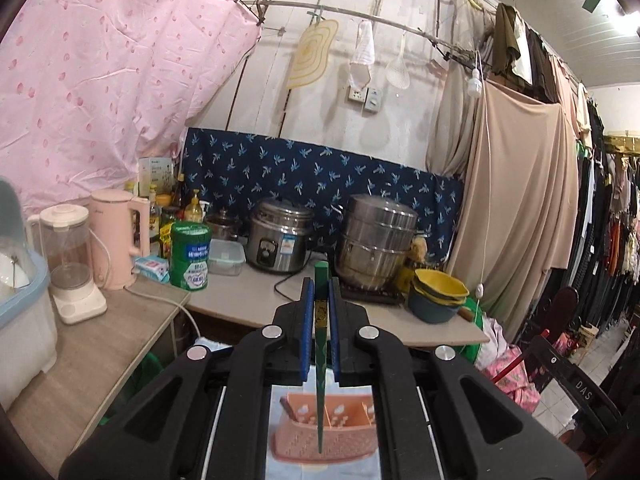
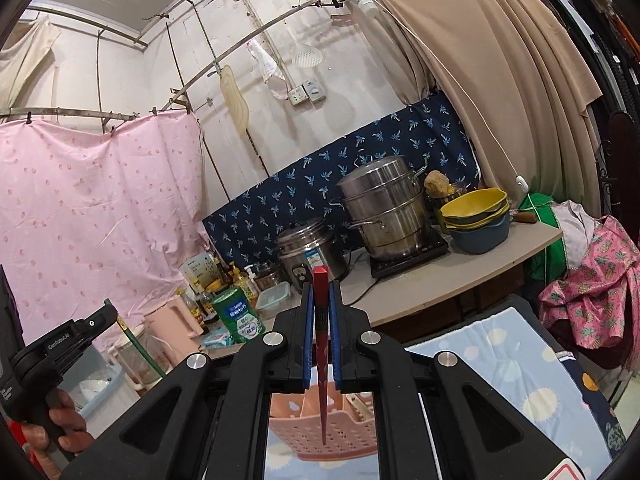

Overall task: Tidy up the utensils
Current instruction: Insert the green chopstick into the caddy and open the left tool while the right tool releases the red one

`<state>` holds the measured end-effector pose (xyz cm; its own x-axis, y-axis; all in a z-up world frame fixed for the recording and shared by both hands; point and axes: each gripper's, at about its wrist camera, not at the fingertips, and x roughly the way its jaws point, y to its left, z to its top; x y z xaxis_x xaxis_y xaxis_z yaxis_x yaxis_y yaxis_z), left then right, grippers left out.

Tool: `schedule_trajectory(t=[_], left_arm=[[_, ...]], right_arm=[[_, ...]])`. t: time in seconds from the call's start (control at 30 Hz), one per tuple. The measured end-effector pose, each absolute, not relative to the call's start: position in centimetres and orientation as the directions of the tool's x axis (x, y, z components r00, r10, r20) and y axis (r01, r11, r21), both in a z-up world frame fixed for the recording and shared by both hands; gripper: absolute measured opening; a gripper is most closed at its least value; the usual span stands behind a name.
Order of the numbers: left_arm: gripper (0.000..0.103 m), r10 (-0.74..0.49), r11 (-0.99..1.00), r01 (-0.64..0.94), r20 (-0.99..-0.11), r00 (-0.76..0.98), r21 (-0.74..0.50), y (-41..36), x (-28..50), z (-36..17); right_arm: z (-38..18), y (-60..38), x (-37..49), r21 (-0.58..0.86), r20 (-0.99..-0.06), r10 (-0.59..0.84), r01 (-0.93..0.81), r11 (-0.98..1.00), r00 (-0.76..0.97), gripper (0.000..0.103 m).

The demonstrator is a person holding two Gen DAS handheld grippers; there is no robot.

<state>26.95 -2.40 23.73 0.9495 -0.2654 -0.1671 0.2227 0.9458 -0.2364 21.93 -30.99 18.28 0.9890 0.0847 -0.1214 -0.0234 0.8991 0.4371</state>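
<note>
My left gripper (image 1: 321, 286) is shut on a dark green chopstick (image 1: 320, 356), which stands upright between the blue pads with its thin tip hanging over a pink perforated utensil basket (image 1: 320, 436). My right gripper (image 2: 321, 286) is shut on a red chopstick (image 2: 322, 360), held the same way, tip down over that pink basket (image 2: 316, 436). The basket rests on a light blue patterned cloth (image 2: 512, 364). In the right wrist view the left gripper (image 2: 110, 312) shows at the far left, held by a hand (image 2: 64, 428), with the green chopstick (image 2: 142, 350) slanting down from it.
A counter (image 1: 248, 292) ahead holds a rice cooker (image 1: 280, 240), a steel steamer pot (image 1: 376, 240), stacked yellow and blue bowls (image 1: 438, 294), a green tin (image 1: 190, 256), a pink kettle (image 1: 116, 236) and a blender (image 1: 70, 260). Clothes (image 1: 600, 220) hang at the right.
</note>
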Motion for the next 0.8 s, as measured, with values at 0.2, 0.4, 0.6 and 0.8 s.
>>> schedule_trajectory(t=[0.2, 0.4, 0.6, 0.8], left_arm=[[0.007, -0.252, 0.950, 0.214, -0.156, 0.955, -0.227, -3.5, 30.5, 23.5], [0.007, -0.245, 0.955, 0.195, -0.222, 0.944, -0.224, -4.4, 33.3, 20.5], [0.007, -0.244, 0.959, 0.188, -0.282, 0.928, -0.213, -4.6, 34.3, 17.7], [0.007, -0.247, 0.955, 0.178, -0.307, 0.919, -0.235, -4.0, 34.1, 16.4]], right_arm=[[18.0, -30.6, 25.5, 0.444, -0.109, 0.083, -0.026, 0.896, 0.991, 0.007], [16.2, -30.5, 28.1, 0.456, -0.142, 0.092, -0.017, 0.890, 0.986, 0.007], [13.9, -30.1, 29.3, 0.433, -0.200, 0.097, -0.001, 0.901, 0.975, 0.007], [12.3, -30.1, 29.4, 0.423, -0.238, 0.090, 0.019, 0.906, 0.967, 0.008]])
